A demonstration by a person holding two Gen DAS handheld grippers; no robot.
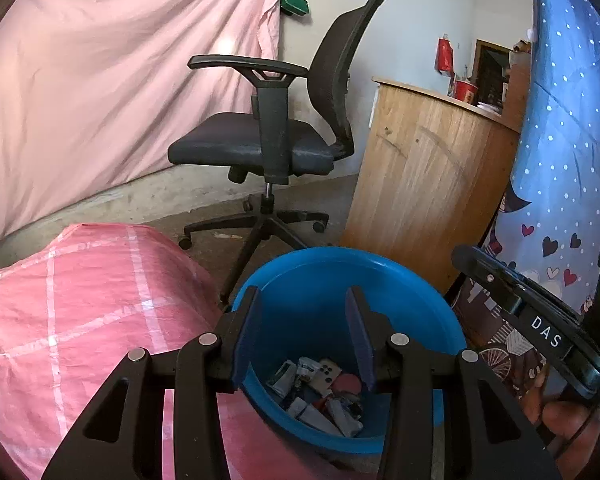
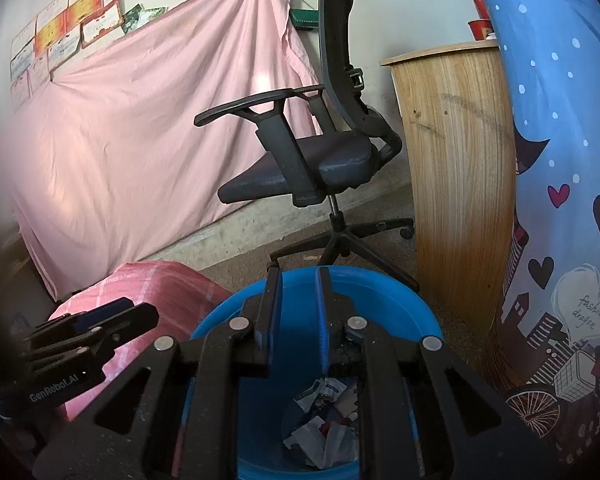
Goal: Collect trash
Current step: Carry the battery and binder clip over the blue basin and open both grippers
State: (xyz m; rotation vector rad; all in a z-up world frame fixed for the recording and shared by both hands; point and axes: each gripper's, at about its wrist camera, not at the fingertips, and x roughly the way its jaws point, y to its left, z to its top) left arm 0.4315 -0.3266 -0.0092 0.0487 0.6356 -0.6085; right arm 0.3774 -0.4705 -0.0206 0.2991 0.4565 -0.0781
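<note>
A blue plastic bin (image 1: 380,280) stands on the floor below both grippers; it also shows in the right wrist view (image 2: 400,300). Several scraps of paper and wrappers (image 1: 320,392) lie at its bottom, seen too in the right wrist view (image 2: 324,420). My left gripper (image 1: 303,300) is open and empty over the bin's mouth. My right gripper (image 2: 298,280) is open with a narrower gap, also empty, over the bin. The right gripper's body (image 1: 540,316) shows at the right of the left wrist view. The left gripper (image 2: 100,320) shows at the left of the right wrist view.
A pink checked sack (image 1: 80,320) lies left of the bin. A black office chair (image 1: 268,140) stands behind it. A curved wooden counter (image 1: 428,168) is at the back right. A blue dotted cloth (image 1: 572,140) hangs at the right. A pink sheet (image 1: 120,80) covers the wall.
</note>
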